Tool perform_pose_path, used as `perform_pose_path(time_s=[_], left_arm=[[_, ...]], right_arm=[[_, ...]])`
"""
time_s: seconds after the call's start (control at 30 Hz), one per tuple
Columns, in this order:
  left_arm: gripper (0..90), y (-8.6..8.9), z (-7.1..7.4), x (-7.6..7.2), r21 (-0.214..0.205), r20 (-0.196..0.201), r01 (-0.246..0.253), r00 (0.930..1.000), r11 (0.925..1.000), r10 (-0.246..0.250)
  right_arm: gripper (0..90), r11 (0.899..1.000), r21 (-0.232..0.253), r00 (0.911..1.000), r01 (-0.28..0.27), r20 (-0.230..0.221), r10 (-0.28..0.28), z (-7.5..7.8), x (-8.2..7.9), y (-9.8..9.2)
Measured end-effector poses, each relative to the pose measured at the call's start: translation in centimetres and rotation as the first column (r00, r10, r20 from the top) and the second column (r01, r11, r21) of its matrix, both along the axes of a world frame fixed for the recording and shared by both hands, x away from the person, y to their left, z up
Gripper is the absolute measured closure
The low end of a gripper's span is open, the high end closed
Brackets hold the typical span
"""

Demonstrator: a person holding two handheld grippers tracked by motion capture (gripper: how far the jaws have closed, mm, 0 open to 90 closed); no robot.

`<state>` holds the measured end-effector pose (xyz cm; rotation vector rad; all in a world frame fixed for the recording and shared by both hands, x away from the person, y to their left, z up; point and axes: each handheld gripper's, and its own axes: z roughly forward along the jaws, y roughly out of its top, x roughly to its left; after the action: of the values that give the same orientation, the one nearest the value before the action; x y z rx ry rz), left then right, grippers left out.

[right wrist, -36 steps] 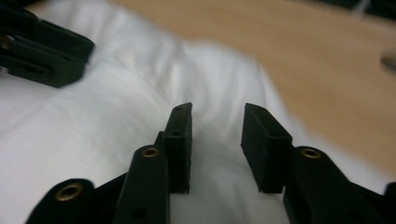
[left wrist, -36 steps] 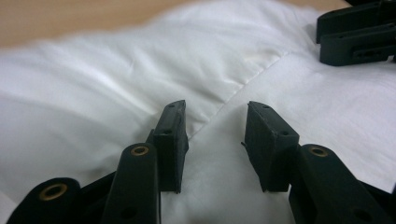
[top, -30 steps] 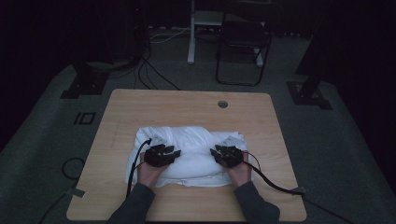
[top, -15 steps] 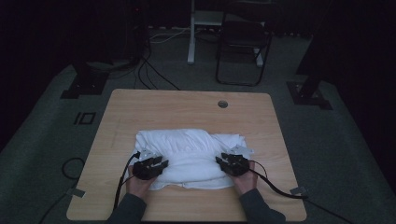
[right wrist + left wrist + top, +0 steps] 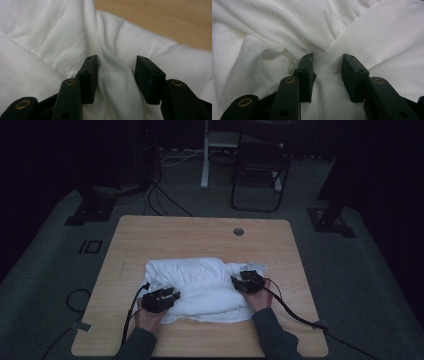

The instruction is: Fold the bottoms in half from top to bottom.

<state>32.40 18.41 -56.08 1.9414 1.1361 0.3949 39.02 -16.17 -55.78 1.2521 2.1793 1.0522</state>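
You drew both hands toward the near edge, folding the cloth (image 5: 200, 287) mid-table (image 5: 150, 235). Your left gripper (image 5: 327, 65) closed further, jaws apart astride a ridge; your right gripper (image 5: 116, 68) had just been opening, fabric loose between. Next: lift clear, smooth the fold.

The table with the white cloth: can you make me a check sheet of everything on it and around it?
Surface: wooden table, round hole near the far edge.
Job's things: white cloth, bunched and creased, at the near middle.
Clutter: nothing seen.
Grippers: left gripper and right gripper rest on the cloth; fingers apart, a ridge of fabric between them. The right one's jaws have just been opening.
Cables: one trails from each gripper; more lie on the floor.
Surroundings: dark room, grey carpet, folding chair, stand bases.
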Motion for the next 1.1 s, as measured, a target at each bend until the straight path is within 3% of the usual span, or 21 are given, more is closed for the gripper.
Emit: perform_pose_path(time_s=[0.1,0.17,0.27,0.37,0.47,0.5,0.57,0.67,0.73,0.87,0.93,1.03,1.1], left_arm=[[62.0,0.0,0.0,0.0,0.001,0.001,-0.003,1.0000,1.0000,0.003],[61.8,0.0,0.0,0.0,-0.007,-0.003,-0.010,0.9999,0.9999,0.010],[59.0,0.2,0.4,0.0,-0.031,-0.012,-0.012,0.9999,0.9995,0.011],[50.6,0.8,1.8,-0.3,-0.050,0.023,-0.033,0.9992,0.9982,0.034],[44.3,2.4,3.4,-0.8,-0.063,0.071,-0.080,0.9939,0.9948,0.085],[39.9,3.1,3.8,-0.9,-0.067,0.080,-0.105,0.9907,0.9923,0.110],[37.9,4.7,4.1,-1.2,-0.076,0.085,-0.163,0.9818,0.9837,0.170],[27.5,6.8,3.7,-1.3,-0.085,0.032,-0.260,0.9641,0.9618,0.264],[26.8,7.8,3.0,-1.2,-0.092,-0.005,-0.301,0.9535,0.9493,0.301],[18.0,8.8,0.9,0.0,-0.048,-0.102,-0.352,0.9326,0.9346,0.346],[17.4,9.0,0.3,0.3,-0.031,-0.120,-0.361,0.9270,0.9320,0.355],[17.1,9.0,0.3,0.4,-0.031,-0.109,-0.369,0.9251,0.9289,0.364],[17.1,9.0,0.2,0.4,-0.050,-0.108,-0.358,0.9300,0.9324,0.351]], right_arm=[[52.4,0.999,0.039,0.9997,0.020,0.016,-0.021,-0.3,-0.6,-0.2],[49.5,0.998,0.051,0.9961,0.034,0.080,-0.038,0.6,-1.5,-0.2],[45.9,0.994,0.108,0.9855,-0.006,0.169,-0.013,2.3,-3.3,0.3],[44.1,0.988,0.105,0.9752,-0.110,0.203,0.087,3.0,-4.4,1.8],[43.5,0.980,0.088,0.9702,-0.178,0.182,0.160,2.2,-4.8,3.6],[43.5,0.982,0.053,0.9712,-0.183,0.165,0.172,1.4,-4.7,4.5],[43.5,0.982,0.040,0.9718,-0.182,0.159,0.174,1.0,-4.7,4.7],[43.3,0.984,0.037,0.9784,-0.176,0.117,0.170,0.0,-4.4,4.9],[43.3,0.984,0.034,0.9784,-0.174,0.120,0.169,-0.2,-4.4,4.9],[43.4,0.985,0.034,0.9782,-0.170,0.128,0.164,-0.5,-4.6,5.0],[43.4,0.984,0.045,0.9788,-0.171,0.122,0.164,-0.6,-4.5,4.9],[43.5,0.984,0.045,0.9786,-0.171,0.123,0.164,-0.6,-4.5,4.9],[43.5,0.984,0.048,0.9786,-0.171,0.125,0.164,-0.7,-4.5,5.0]])
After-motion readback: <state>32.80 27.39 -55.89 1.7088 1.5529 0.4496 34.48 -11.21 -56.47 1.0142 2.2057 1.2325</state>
